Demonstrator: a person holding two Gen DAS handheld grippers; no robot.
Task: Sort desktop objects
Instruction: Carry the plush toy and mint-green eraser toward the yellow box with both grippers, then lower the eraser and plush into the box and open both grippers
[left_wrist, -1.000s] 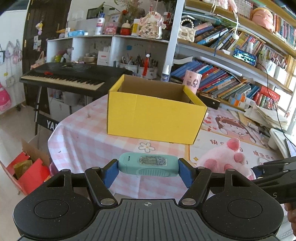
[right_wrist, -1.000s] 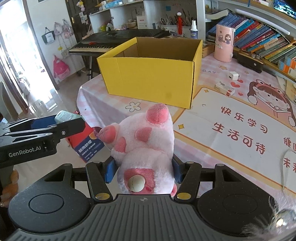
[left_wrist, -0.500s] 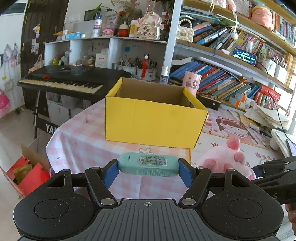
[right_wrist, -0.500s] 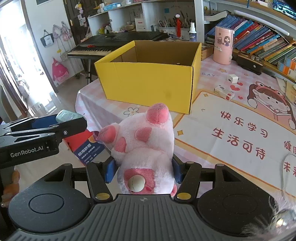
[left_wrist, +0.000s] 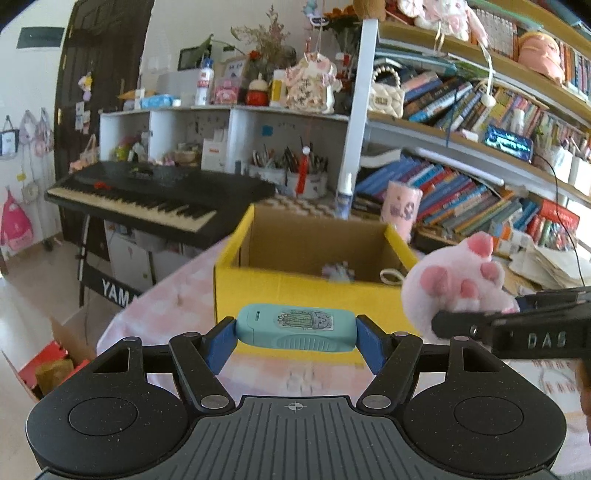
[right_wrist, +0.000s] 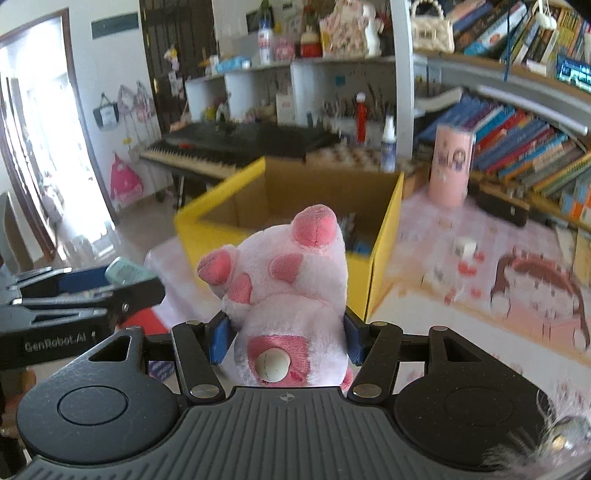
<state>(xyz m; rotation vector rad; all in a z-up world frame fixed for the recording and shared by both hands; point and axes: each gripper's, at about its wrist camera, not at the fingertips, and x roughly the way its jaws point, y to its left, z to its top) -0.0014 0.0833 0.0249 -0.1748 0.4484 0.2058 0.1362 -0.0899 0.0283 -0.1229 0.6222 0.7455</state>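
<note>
The left gripper (left_wrist: 295, 328) is clamped end to end on a small teal plastic device with a cartoon sticker (left_wrist: 295, 326), its blue pads (left_wrist: 221, 341) pressing on the two short ends. This grip holds the device level and crosswise, presumably so that it drops flat when released. The device sits in the air just short of the near wall of the open yellow cardboard box (left_wrist: 280, 291), which stands on the pink checked tablecloth (left_wrist: 166, 295). A few small items already lie on the box floor; they are too blurred to identify.

The right gripper (right_wrist: 284, 341) is closed around the body of a pink plush toy with darker pink paw pads (right_wrist: 291, 280). The toy is held with its paws pointing forward toward the box opening, judged to be the sorting destination for both items. Both grippers are near the box but not yet over its opening.
</note>
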